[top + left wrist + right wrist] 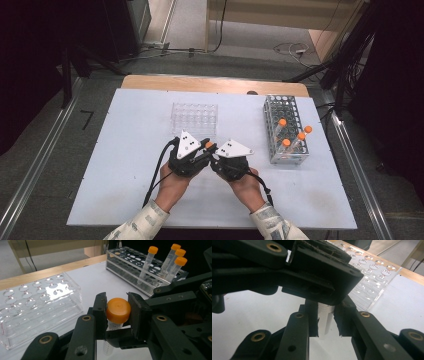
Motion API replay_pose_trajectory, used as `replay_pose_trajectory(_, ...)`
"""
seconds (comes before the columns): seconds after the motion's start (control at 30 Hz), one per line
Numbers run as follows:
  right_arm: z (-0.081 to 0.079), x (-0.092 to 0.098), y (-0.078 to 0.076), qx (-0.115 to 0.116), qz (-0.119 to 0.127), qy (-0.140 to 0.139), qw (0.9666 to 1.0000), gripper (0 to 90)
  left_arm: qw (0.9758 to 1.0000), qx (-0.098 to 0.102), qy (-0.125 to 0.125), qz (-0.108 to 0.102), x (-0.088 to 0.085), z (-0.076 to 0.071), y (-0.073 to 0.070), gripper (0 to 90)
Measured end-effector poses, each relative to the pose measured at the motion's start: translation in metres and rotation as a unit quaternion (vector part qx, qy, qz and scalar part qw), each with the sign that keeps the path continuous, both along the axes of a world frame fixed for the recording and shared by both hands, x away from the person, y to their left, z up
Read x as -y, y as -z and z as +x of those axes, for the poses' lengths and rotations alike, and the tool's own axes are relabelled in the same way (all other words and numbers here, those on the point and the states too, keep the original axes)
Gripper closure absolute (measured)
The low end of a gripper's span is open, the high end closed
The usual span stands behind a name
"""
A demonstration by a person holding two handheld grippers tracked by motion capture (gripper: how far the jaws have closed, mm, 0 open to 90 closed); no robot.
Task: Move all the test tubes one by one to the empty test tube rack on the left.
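Observation:
A clear tube [324, 317] with an orange cap [118, 310] is held above the white table between both grippers. My left gripper [117, 307] is shut on the orange cap, one pad pressing on each side. My right gripper [325, 320] is shut on the tube's ribbed body just below the cap. In the high view the left gripper [202, 149] and right gripper [214, 154] meet tip to tip at the table's middle, with the cap [209, 145] showing between them. In the right gripper view the left gripper's black jaw [319, 277] hides the cap.
A metal tube rack [274, 131] with several orange-capped tubes [301, 135] stands at the right. An empty clear plastic rack [195, 117] sits just beyond the grippers. The white board [125, 150] lies on a wooden table; cables trail back toward the person.

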State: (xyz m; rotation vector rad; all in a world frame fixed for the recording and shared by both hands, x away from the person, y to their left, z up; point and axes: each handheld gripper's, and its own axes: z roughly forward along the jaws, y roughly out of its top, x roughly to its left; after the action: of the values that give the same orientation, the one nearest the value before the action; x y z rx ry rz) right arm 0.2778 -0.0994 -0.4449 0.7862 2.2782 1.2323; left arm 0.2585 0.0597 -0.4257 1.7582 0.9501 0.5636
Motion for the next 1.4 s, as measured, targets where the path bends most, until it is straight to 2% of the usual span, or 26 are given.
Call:
replay_pose_trajectory(0.37,0.0,0.001,0.0,0.001,0.003,0.002,1.0,71.8,1.0,0.004,-0.002,-0.001,0.001,0.0,0.0,70.3)
replay_pose_trajectory(0.8,0.002,0.003,0.0,-0.011,0.005,0.005,0.9999,70.0,1.0,0.0,0.001,-0.006,0.002,0.003,0.001,70.5)
replay_pose_trajectory(0.93,0.003,0.004,0.001,-0.015,0.006,0.004,0.9999,62.6,1.0,0.0,-0.001,-0.009,0.002,0.003,0.0,70.5)
replay_pose_trajectory(1.0,0.004,0.005,0.001,-0.021,0.009,-0.001,0.9997,51.4,0.9999,0.0,-0.001,-0.011,0.002,0.004,0.0,70.5)
replay_pose_trajectory(1.1,0.005,0.008,0.001,-0.027,0.008,-0.002,0.9996,41.8,0.9999,-0.001,-0.002,-0.013,0.002,0.004,0.0,70.5)
replay_pose_trajectory(1.3,0.007,0.02,0.002,-0.042,0.009,0.008,0.999,31.0,0.9999,-0.003,-0.006,-0.013,0.0,0.007,0.0,70.5)
replay_pose_trajectory(1.4,0.007,0.028,0.003,-0.047,0.009,0.016,0.9987,28.8,0.9999,-0.003,-0.007,-0.014,-0.001,0.008,0.0,70.5)
